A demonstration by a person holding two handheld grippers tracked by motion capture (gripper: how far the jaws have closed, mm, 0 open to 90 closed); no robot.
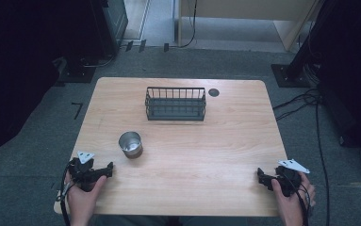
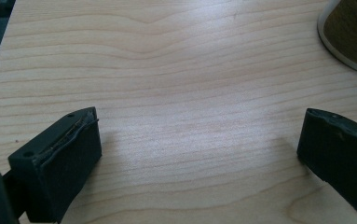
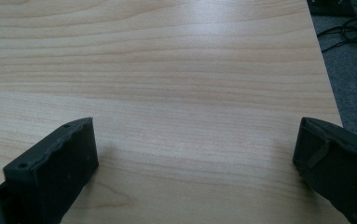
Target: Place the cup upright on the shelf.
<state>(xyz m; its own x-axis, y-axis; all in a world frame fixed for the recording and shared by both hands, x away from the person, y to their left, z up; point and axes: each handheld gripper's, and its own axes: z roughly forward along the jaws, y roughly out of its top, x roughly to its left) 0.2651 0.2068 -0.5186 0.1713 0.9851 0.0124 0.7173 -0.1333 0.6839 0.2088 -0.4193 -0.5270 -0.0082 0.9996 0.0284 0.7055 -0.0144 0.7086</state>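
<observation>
A round metal cup (image 1: 130,144) stands open side up on the left half of the wooden table (image 1: 201,150). A black wire basket (image 1: 175,103) sits at the middle back, and I see nothing inside it. My left gripper (image 1: 92,168) rests near the front left corner, just short of the cup and open. In the left gripper view its jaws stand wide apart (image 2: 199,140) over bare wood, with the cup's rim (image 2: 348,37) at the top right. My right gripper (image 1: 277,175) is at the front right, open (image 3: 197,144) over bare wood.
A small dark round grommet (image 1: 214,92) lies in the tabletop right of the basket. The table's right edge (image 3: 325,70) runs close to the right gripper, with cables (image 3: 353,32) on the grey floor beyond. Dark stands flank the table.
</observation>
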